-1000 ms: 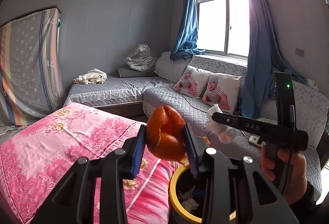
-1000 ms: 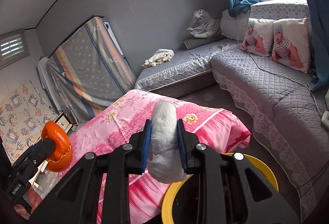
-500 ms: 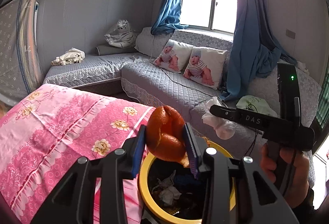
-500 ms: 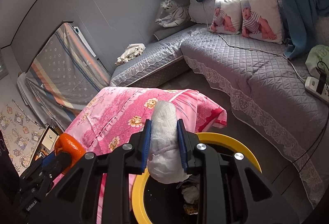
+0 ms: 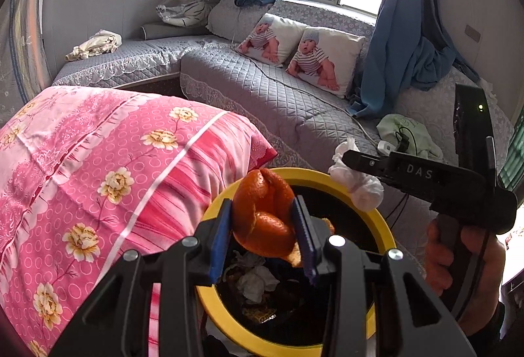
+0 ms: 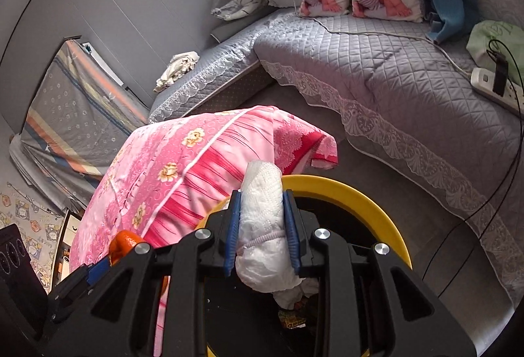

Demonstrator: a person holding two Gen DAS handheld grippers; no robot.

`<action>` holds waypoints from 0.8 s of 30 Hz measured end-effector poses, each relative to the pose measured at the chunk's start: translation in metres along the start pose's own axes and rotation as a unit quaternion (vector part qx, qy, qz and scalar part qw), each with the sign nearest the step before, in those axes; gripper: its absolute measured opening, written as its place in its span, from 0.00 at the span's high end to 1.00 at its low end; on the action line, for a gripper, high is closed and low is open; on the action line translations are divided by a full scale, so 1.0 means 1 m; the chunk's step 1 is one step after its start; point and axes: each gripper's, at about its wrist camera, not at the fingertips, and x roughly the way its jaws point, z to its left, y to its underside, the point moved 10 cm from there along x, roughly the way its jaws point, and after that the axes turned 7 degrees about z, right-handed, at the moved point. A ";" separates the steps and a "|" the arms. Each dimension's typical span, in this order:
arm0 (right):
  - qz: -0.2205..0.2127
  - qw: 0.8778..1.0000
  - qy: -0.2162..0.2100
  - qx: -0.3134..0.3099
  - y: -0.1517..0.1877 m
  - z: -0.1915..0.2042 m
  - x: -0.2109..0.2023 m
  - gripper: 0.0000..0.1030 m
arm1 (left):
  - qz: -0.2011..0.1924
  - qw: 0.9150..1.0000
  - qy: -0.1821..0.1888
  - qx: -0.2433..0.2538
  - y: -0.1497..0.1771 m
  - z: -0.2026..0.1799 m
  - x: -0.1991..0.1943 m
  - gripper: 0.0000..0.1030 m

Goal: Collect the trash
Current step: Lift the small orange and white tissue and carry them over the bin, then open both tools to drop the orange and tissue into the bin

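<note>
My left gripper point(image 5: 262, 219) is shut on an orange peel point(image 5: 262, 216) and holds it over the near-left part of a yellow-rimmed black bin point(image 5: 383, 229). The bin holds crumpled tissue and wrappers. My right gripper point(image 6: 262, 223) is shut on a wad of white tissue point(image 6: 262, 226), above the same bin point(image 6: 360, 196). In the left wrist view the right gripper point(image 5: 353, 160) and its tissue point(image 5: 360, 183) hang over the bin's far-right rim. The peel also shows at the lower left of the right wrist view point(image 6: 126, 242).
A pink flowered quilt point(image 5: 98, 160) lies over a surface just left of the bin. A grey quilted sofa point(image 5: 294, 101) runs behind and to the right, with two baby-print pillows point(image 5: 301, 49), a power strip point(image 6: 494, 88) and cables.
Both grippers have tipped downward and moved over the bin, which now fills more of each view. Both grips are unchanged.
</note>
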 end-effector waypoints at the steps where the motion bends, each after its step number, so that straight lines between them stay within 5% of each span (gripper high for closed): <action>1: 0.002 1.000 0.001 0.002 0.001 -0.001 0.002 0.76 | 0.006 1.000 0.002 0.000 0.003 0.000 0.005 0.66; 10: 0.010 1.000 0.005 0.015 0.005 -0.011 0.009 0.71 | 0.025 1.000 0.002 -0.008 0.010 0.003 0.017 0.65; 14: 0.004 1.000 0.010 0.025 0.001 -0.017 0.007 0.55 | 0.023 1.000 -0.004 -0.020 0.011 0.009 0.013 0.51; 24: -0.010 0.999 0.026 0.041 -0.006 -0.023 -0.001 0.48 | -0.009 0.999 -0.021 -0.048 0.003 0.038 -0.013 0.37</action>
